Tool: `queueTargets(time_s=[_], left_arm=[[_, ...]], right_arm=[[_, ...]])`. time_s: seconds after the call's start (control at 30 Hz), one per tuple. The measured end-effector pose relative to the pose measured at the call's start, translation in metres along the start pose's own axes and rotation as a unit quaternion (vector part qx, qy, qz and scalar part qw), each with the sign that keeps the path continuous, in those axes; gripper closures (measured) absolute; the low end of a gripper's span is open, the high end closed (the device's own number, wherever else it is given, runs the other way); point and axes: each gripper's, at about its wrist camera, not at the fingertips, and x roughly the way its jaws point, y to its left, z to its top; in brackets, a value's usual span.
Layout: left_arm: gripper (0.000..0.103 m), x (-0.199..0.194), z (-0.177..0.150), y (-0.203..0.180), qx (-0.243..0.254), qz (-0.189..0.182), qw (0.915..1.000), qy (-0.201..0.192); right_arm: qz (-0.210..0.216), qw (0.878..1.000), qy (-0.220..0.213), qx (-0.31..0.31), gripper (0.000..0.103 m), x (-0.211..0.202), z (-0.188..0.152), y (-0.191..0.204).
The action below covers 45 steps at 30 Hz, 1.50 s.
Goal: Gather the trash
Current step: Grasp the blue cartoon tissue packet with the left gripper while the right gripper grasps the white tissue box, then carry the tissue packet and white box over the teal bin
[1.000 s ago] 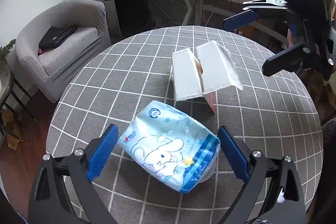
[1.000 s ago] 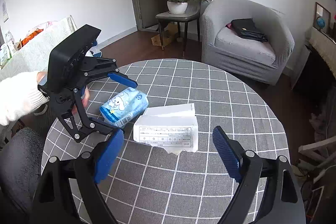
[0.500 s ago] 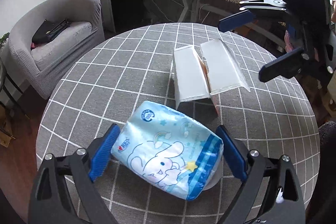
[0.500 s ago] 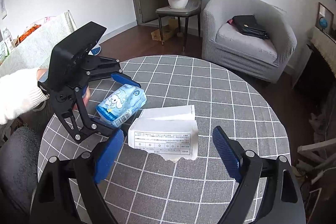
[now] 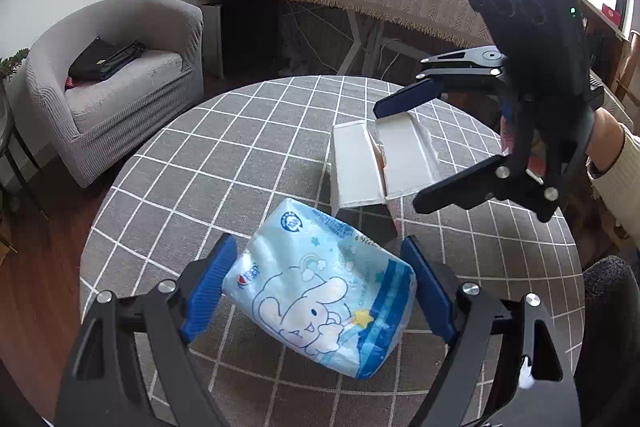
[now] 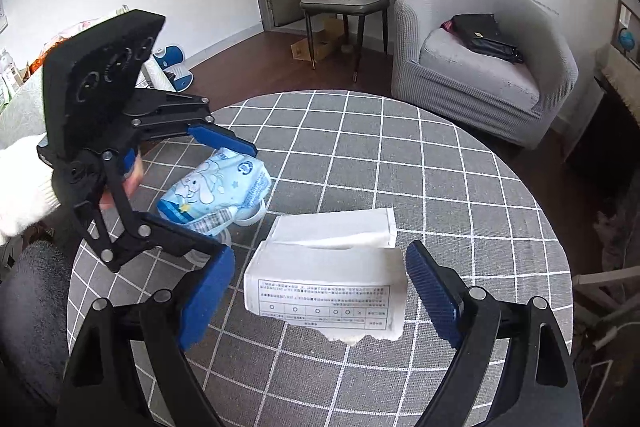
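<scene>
Left gripper (image 5: 318, 291): pads flanked the blue packet (image 5: 320, 295) on the table (image 5: 200, 163), seemingly touching; squeeze gently, since it looked soft.
Right gripper (image 6: 320, 291): jaws wide around the torn white box (image 6: 328, 279).
Right view only: printed label on the box; something pale beneath the packet.

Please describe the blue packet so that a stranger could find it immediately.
Look at the round table with the grey checked cloth. Two things lie near its middle; between the pads of the left tool is the soft blue packet. Unlike the white torn box beside it, it shows a cartoon dog.
</scene>
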Motion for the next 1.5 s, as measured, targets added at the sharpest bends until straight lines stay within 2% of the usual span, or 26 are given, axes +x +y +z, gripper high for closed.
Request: queueTargets(time_s=[0.23, 0.43, 0.47, 0.5, 0.63, 0.73, 0.83, 1.07, 1.3, 1.4, 1.5], left_arm=[[0.018, -0.03, 0.001, -0.001, -0.007, 0.016, 0.9996, -0.021], [0.018, -0.056, -0.012, -0.021, -0.022, 0.037, 0.9984, -0.038], [0.018, -0.058, -0.014, -0.022, -0.029, 0.04, 0.998, -0.04], [0.018, -0.06, -0.017, -0.024, -0.035, 0.056, 0.997, -0.041], [0.018, -0.069, -0.027, -0.037, -0.052, 0.103, 0.9918, -0.054], [0.018, -0.081, -0.032, -0.046, -0.075, 0.108, 0.988, -0.08], [0.018, -0.09, -0.036, -0.054, -0.083, 0.122, 0.985, -0.089], [0.018, -0.12, -0.063, -0.056, -0.138, 0.146, 0.9734, -0.111], [0.018, -0.159, -0.111, -0.056, -0.179, 0.193, 0.9584, -0.111], [0.018, -0.177, -0.131, -0.053, -0.197, 0.207, 0.9521, -0.11], [0.018, -0.188, -0.15, -0.05, -0.214, 0.22, 0.9458, -0.107]], right_arm=[[-0.025, 0.999, 0.021, -0.016, 0.014, 0.017, 0.004, 0.008], [-0.042, 0.999, 0.03, -0.011, 0.015, 0.028, 0.001, 0.006], [-0.038, 0.999, 0.029, -0.007, 0.023, 0.029, 0.001, 0.005], [-0.039, 0.999, 0.028, -0.001, 0.027, 0.029, 0.001, 0.004], [-0.052, 0.998, 0.016, 0.015, 0.027, 0.027, -0.003, 0.006], [-0.061, 0.998, 0.003, 0.027, 0.027, 0.019, -0.006, 0.015], [-0.061, 0.997, -0.024, 0.047, 0.027, 0.002, -0.005, 0.026], [-0.049, 0.991, -0.085, 0.091, 0.027, -0.021, -0.016, 0.067], [-0.026, 0.99, -0.104, 0.088, 0.027, -0.023, -0.021, 0.129], [-0.005, 0.988, -0.12, 0.093, 0.027, -0.026, -0.018, 0.154], [-0.002, 0.988, -0.123, 0.09, 0.027, -0.024, -0.014, 0.176]])
